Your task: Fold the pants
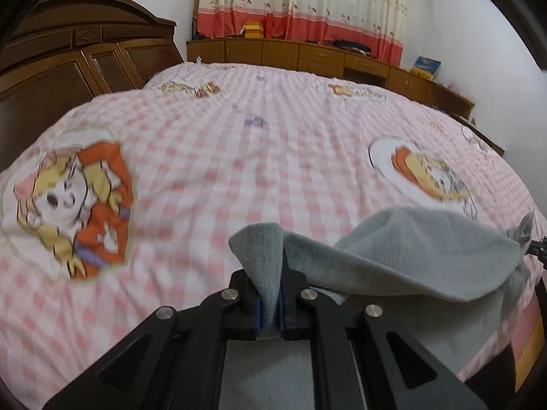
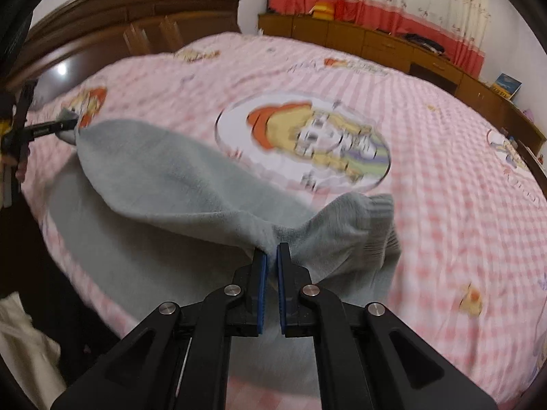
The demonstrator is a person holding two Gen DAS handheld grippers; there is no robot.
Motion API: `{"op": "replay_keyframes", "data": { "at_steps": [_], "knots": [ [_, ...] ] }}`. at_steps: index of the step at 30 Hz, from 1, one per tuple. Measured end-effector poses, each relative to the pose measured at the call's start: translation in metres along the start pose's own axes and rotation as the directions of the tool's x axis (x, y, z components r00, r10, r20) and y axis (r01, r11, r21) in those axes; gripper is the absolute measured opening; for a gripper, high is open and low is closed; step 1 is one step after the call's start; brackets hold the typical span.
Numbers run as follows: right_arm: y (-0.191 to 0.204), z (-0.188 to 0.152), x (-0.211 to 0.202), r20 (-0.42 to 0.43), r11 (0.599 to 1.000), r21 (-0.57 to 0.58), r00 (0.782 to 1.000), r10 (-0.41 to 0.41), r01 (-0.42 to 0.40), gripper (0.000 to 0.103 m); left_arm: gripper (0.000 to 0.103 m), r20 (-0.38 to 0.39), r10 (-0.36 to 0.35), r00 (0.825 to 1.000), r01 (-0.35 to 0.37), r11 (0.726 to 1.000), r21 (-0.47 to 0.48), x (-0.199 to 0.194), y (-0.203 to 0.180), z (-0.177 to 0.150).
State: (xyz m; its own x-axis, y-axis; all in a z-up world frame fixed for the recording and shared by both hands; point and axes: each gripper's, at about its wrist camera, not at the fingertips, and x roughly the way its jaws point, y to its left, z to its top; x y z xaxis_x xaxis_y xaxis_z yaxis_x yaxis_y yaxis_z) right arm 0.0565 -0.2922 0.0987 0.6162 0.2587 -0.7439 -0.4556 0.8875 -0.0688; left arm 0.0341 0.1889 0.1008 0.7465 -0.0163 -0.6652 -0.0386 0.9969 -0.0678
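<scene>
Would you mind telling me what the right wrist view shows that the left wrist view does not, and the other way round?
Only the right wrist view shows the ribbed cuff of the grey pants, the grey cloth spread on the bed below the lifted edge, and the left gripper from the side, pinching the far end.

Only the left wrist view shows the left gripper close up, shut on a fold of cloth, and the large cartoon girl print.

Both show the pink checked bedspread, wooden headboard, low cabinets, curtain, and pants held between both grippers.
</scene>
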Motion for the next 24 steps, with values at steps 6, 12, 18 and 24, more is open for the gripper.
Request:
{"op": "replay_keyframes", "data": {
  "at_steps": [6, 12, 18, 24],
  "knots": [
    [0.012, -0.037, 0.008, -0.037, 1.000, 0.015, 0.999, 0.001, 0.000, 0.006, 0.007, -0.050, 0.011, 0.999, -0.013, 0.999, -0.044, 0.002, 0.008, -0.050],
    [0.016, -0.050, 0.015, -0.071, 1.000, 0.025, 0.997, -0.012, 0.013, 0.006, 0.026, -0.083, 0.074, 0.994, -0.077, 0.997, -0.027, 0.001, 0.013, -0.072],
    [0.019, -0.054, 0.016, -0.105, 0.999, 0.026, 0.994, -0.040, 0.043, 0.010, 0.046, -0.068, 0.104, 0.992, -0.108, 0.993, -0.052, -0.021, 0.025, -0.085],
    [0.030, -0.054, 0.005, -0.119, 0.998, -0.002, 0.991, -0.060, 0.060, 0.020, 0.046, -0.088, 0.073, 0.993, -0.083, 0.989, -0.124, -0.039, 0.040, -0.104]
  ]
}}
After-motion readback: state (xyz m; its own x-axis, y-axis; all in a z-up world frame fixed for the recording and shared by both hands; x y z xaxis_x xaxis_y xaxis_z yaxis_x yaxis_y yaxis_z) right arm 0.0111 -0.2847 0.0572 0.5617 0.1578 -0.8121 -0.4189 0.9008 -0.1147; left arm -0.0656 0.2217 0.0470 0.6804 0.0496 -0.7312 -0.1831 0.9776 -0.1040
